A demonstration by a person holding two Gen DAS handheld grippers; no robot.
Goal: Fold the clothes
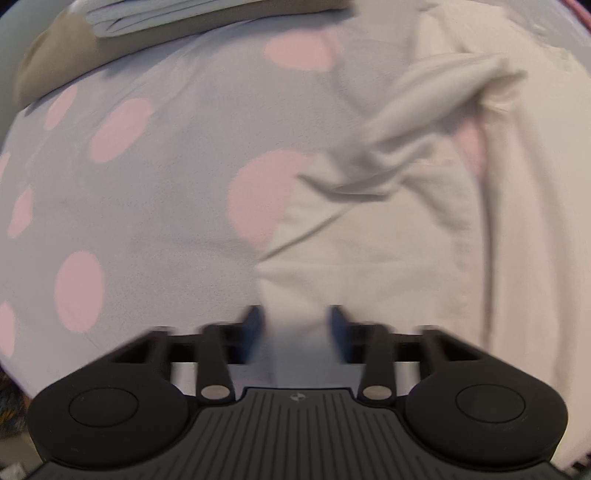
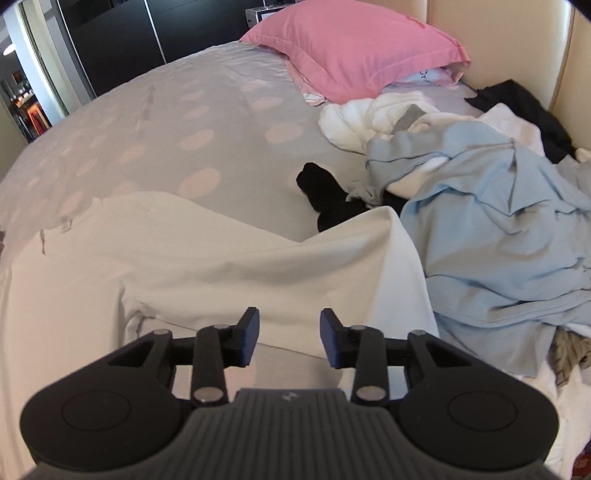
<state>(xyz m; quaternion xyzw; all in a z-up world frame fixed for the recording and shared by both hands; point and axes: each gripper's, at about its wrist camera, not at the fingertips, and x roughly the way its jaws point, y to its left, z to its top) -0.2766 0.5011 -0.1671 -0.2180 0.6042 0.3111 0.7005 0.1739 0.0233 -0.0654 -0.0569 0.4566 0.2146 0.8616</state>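
Note:
A cream garment (image 1: 369, 240) lies spread on the grey bedspread with pink dots (image 1: 147, 203), one sleeve bunched up across it (image 1: 443, 96). My left gripper (image 1: 295, 332) points steeply down at the garment's near left corner. Its blurred fingers stand apart, with the cloth's edge in the gap between them. In the right wrist view the same cream garment (image 2: 203, 266) stretches across the foreground. My right gripper (image 2: 290, 336) hovers over its raised fold, open, with nothing between its pads.
Folded tan and pale clothes (image 1: 184, 18) sit at the far left of the bed. A heap of unfolded laundry lies to the right: a light blue piece (image 2: 498, 240), white ones (image 2: 369, 114) and a black one (image 2: 325, 192). A pink pillow (image 2: 362, 44) rests against the cream headboard (image 2: 498, 37).

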